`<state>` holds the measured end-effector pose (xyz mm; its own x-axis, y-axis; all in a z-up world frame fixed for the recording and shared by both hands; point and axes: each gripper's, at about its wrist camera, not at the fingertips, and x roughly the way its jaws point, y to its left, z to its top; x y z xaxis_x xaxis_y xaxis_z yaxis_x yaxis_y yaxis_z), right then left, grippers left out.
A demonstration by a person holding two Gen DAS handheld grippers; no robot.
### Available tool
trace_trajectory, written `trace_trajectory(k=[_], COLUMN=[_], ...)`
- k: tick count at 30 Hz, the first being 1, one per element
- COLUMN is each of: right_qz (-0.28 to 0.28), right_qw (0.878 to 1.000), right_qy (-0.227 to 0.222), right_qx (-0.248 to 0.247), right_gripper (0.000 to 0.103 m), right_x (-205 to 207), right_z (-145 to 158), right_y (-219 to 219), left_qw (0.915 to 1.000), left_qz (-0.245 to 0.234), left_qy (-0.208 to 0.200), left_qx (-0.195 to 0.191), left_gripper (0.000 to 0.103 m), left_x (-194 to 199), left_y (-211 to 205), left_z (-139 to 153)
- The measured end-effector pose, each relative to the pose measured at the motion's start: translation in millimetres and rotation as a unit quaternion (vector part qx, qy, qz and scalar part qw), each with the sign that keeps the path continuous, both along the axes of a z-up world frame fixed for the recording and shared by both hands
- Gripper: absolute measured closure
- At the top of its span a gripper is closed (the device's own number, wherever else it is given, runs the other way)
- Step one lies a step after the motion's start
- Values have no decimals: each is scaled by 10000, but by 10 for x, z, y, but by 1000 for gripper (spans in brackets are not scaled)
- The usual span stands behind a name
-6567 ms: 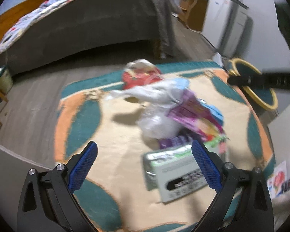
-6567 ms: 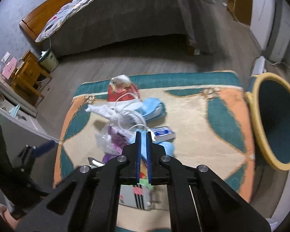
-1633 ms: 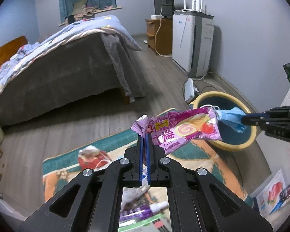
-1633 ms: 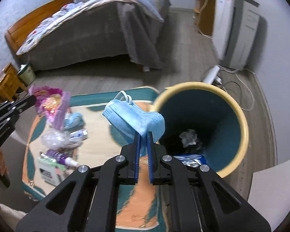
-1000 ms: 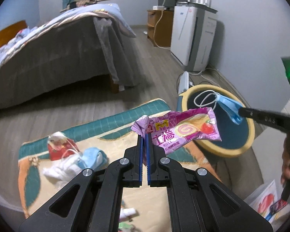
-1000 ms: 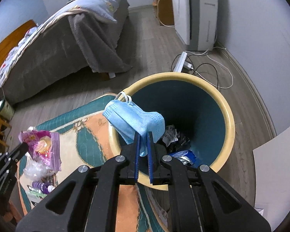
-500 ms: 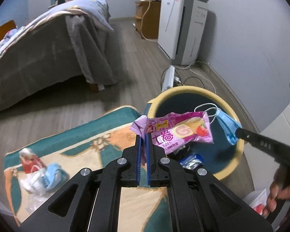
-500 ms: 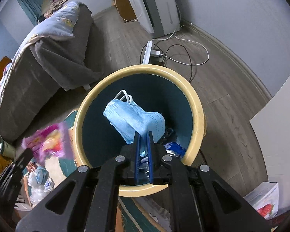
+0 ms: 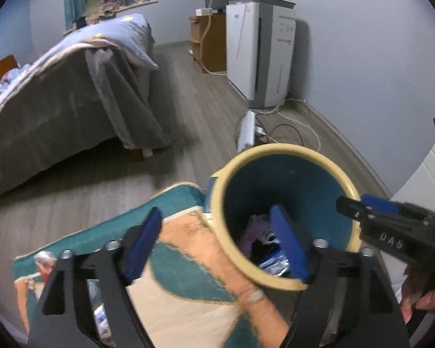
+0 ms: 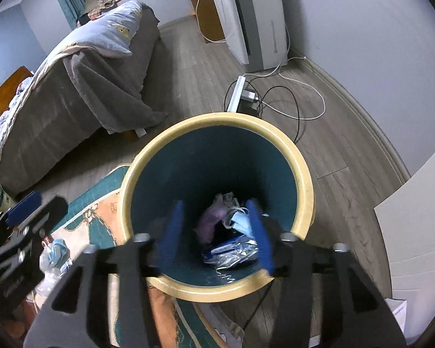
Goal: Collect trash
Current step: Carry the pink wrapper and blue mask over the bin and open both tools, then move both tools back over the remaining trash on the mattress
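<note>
A round bin (image 10: 217, 121) with a cream rim and dark teal inside stands on the floor at the rug's edge. At its bottom lie the pink snack wrapper (image 10: 208, 220), the blue face mask (image 10: 240, 220) and a silvery packet (image 10: 235, 253). My right gripper (image 10: 217, 232) hangs over the bin's mouth, its jaws opening with nothing held between them. My left gripper (image 9: 217, 243) stands over the bin's near rim (image 9: 275, 281), jaws opening and empty. The pink wrapper (image 9: 248, 237) shows inside the bin there too.
A bed (image 10: 72, 81) with a grey cover fills the left. A white air purifier (image 10: 252, 20) stands by the wall, with a power strip (image 10: 237, 92) and cables behind the bin. More litter (image 10: 53, 258) lies on the patterned rug (image 9: 194, 290).
Both grippers went from shut to open over the bin. The pink wrapper left the left gripper and the blue mask left the right one; both now lie in the bin.
</note>
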<state>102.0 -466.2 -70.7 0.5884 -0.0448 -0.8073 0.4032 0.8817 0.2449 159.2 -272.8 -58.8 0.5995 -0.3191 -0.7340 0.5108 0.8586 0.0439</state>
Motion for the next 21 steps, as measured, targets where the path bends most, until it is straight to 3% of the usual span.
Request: trace_trajectory(k=[2, 5, 9, 14, 21], right_qz=[101, 216, 351, 695, 1253], right_qw=[9999, 9998, 9992, 9973, 9917], right_qy=[14, 5, -110, -232, -144], right_qx=[-16, 20, 162, 21, -260], right_gripper=[34, 18, 10, 6, 6], right_x=[15, 33, 58, 95, 151], right_z=[22, 76, 191, 368, 503], right_y=[61, 176, 354, 698, 1265], left_qw=[9999, 9991, 9956, 9873, 9723], left_qz=[138, 407, 889, 1490, 2334], left_qy=[-25, -64, -149, -123, 47], left_qx=[-21, -26, 244, 537, 105], left_gripper=[14, 8, 6, 5, 5], left_x=[-35, -88, -192, -312, -466], left_y=[146, 419, 898, 1474, 2318], left_z=[37, 101, 181, 264, 278])
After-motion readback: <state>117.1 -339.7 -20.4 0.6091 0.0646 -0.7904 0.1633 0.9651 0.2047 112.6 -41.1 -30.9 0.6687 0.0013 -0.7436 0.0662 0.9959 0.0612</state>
